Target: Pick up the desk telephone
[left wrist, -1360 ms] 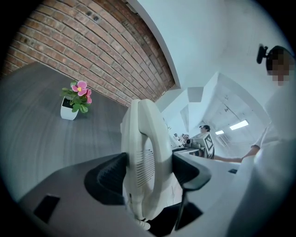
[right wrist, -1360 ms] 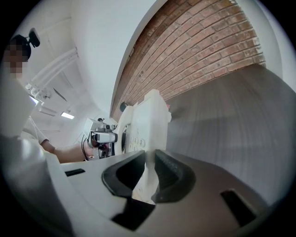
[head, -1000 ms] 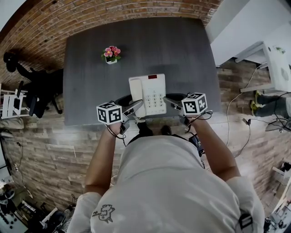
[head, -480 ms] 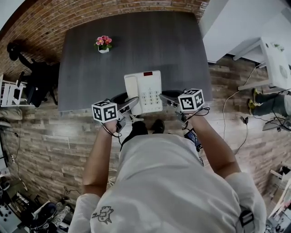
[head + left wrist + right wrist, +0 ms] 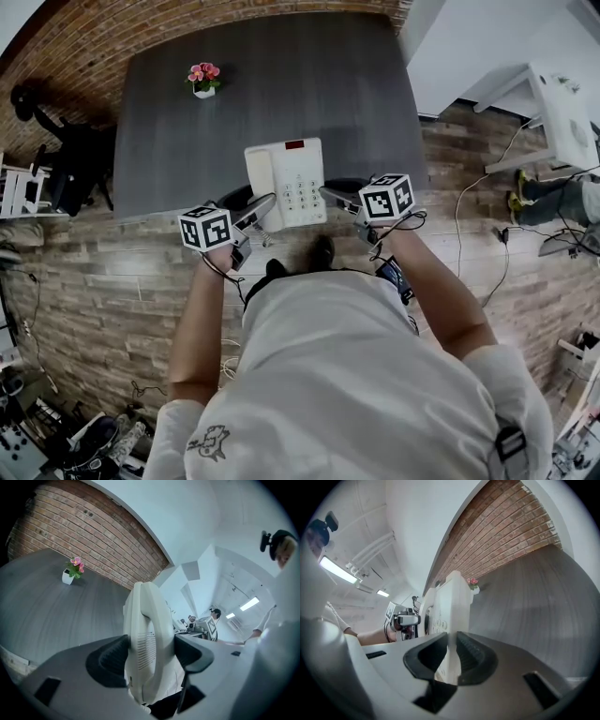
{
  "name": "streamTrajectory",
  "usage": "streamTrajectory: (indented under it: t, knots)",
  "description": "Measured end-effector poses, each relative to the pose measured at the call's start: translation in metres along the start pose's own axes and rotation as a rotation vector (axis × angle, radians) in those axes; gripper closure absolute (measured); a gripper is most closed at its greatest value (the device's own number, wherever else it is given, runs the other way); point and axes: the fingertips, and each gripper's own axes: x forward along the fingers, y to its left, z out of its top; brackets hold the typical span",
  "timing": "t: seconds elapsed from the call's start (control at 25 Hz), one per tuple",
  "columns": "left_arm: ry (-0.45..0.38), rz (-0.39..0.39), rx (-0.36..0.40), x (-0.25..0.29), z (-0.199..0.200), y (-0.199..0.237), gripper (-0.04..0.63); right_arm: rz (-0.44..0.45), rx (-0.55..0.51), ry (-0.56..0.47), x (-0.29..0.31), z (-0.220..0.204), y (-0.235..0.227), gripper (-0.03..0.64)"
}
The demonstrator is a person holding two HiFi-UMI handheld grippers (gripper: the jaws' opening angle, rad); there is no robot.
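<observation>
The white desk telephone hangs between my two grippers, over the near edge of the dark grey table. Its handset lies along the left side, with the keypad and a small red display to the right. My left gripper is shut on the handset side; in the left gripper view the handset fills the gap of that gripper, both pads against it. My right gripper is shut on the phone's right edge, which is pinched thin between the pads of that gripper.
A small white pot of pink flowers stands at the table's far left and also shows in the left gripper view. A black office chair is left of the table. At the right stand a white desk and floor cables.
Both grippers and the phone have come back toward the person, from resting inside the table's near edge to overhanging it. The grips look the same.
</observation>
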Motion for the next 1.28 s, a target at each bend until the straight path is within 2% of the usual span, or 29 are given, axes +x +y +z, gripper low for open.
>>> streamTrajectory:
  t: [0.36,0.92,1.28]
  knots:
    - [0.011,-0.013,0.015,-0.037,-0.011,0.004,0.270,-0.019,-0.005,-0.023,0.015,-0.012,0.036,0.552]
    - [0.027,-0.043,0.064,-0.124,-0.037,0.016,0.272,-0.068,-0.017,-0.078,0.058,-0.050,0.111,0.551]
    - [0.041,-0.060,0.083,-0.163,-0.062,0.028,0.272,-0.101,-0.001,-0.100,0.083,-0.081,0.143,0.549]
